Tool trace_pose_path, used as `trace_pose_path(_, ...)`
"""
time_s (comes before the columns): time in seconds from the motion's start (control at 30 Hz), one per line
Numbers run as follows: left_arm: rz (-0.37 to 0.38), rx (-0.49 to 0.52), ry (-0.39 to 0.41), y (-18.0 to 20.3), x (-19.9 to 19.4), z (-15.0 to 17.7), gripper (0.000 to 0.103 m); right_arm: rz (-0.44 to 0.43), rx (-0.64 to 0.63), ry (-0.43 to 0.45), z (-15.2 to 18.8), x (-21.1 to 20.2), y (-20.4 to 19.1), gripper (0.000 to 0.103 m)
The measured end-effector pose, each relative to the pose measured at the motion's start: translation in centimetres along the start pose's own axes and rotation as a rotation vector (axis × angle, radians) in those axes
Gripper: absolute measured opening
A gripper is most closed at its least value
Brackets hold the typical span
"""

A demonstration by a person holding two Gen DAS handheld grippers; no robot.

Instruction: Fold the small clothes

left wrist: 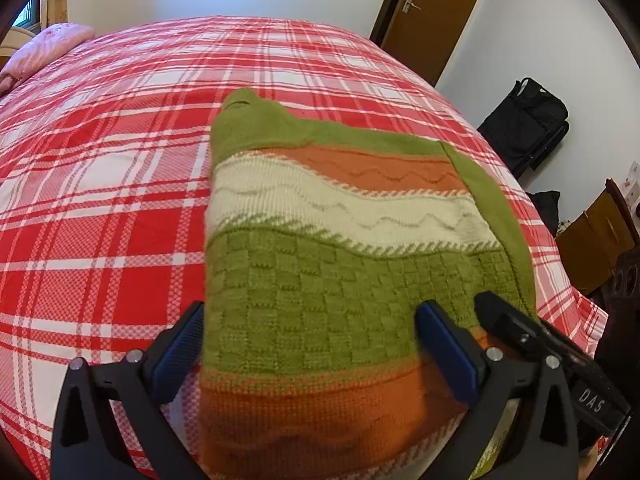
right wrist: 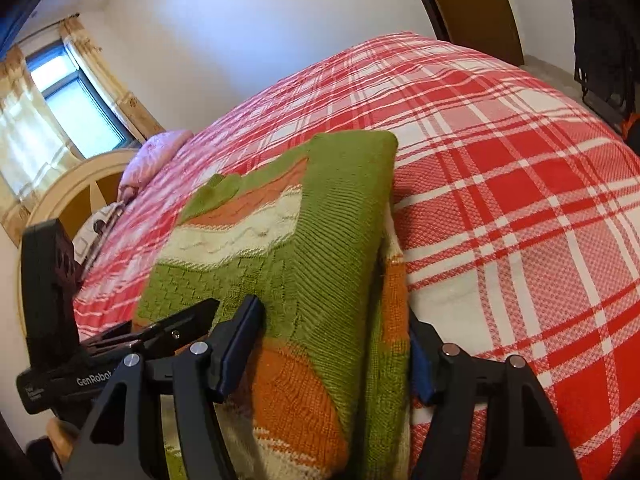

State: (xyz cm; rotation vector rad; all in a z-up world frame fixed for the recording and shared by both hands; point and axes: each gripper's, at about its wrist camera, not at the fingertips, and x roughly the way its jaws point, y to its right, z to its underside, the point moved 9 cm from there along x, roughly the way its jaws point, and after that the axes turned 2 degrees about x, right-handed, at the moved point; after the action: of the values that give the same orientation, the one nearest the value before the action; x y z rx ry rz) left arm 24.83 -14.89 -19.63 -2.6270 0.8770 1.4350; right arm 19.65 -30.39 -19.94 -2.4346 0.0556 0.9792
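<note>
A small knitted sweater (left wrist: 320, 240) in green, cream and orange lies folded on the red plaid bed (left wrist: 100, 200). Its near hem lies between the wide-apart jaws of my left gripper (left wrist: 316, 340), which looks open around it. The right gripper's black body (left wrist: 540, 344) shows at the sweater's right edge. In the right wrist view the sweater (right wrist: 320, 240) fills the gap between the jaws of my right gripper (right wrist: 336, 336), open with the near edge between them. The left gripper's body (right wrist: 120, 340) is at its left.
A pink pillow (left wrist: 48, 48) lies at the bed's far left by a cream headboard (right wrist: 72, 184) and window (right wrist: 72, 92). A brown door (left wrist: 432, 12), a black bag (left wrist: 528, 124) and wooden furniture (left wrist: 600, 232) stand right of the bed.
</note>
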Motion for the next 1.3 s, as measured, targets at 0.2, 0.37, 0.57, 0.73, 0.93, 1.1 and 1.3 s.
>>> trace_pose_path(0.2, 0.016, 0.020, 0.011, 0.3, 0.0, -0.2, 0.097, -0.006, -0.042, 0.015, 0.4, -0.3, -0.9, 0.046)
trace_pose_path(0.37, 0.005, 0.045, 0.040, 0.9, -0.7, -0.5, 0.075, 0.044, -0.108, 0.036, 0.4, -0.4, -1.7, 0.043)
trace_pose_path(0.57, -0.025, 0.057, 0.057, 1.3, -0.9, -0.9, 0.061, -0.017, -0.025, 0.011, 0.2, 0.1, -0.4, 0.047)
trace_pose_path(0.73, -0.023, 0.034, 0.042, 1.1, -0.6, -1.2, 0.063, -0.064, 0.030, -0.002, 0.1, 0.4, 0.0, 0.048)
trace_pose_path(0.93, -0.055, 0.054, 0.037, 1.2, -1.7, -1.0, 0.043, -0.031, -0.004, 0.016, 0.4, -1.3, -2.1, 0.032)
trace_pose_path(1.1, -0.042, 0.036, -0.010, 0.7, -3.6, 0.1, 0.038, -0.104, 0.055, -0.028, 3.7, -4.3, -3.2, 0.031)
trace_pose_path(1.3, -0.017, 0.091, -0.080, 0.5, -6.9, 5.5, 0.040, -0.165, 0.083, -0.097, 10.1, -8.5, -3.4, 0.031)
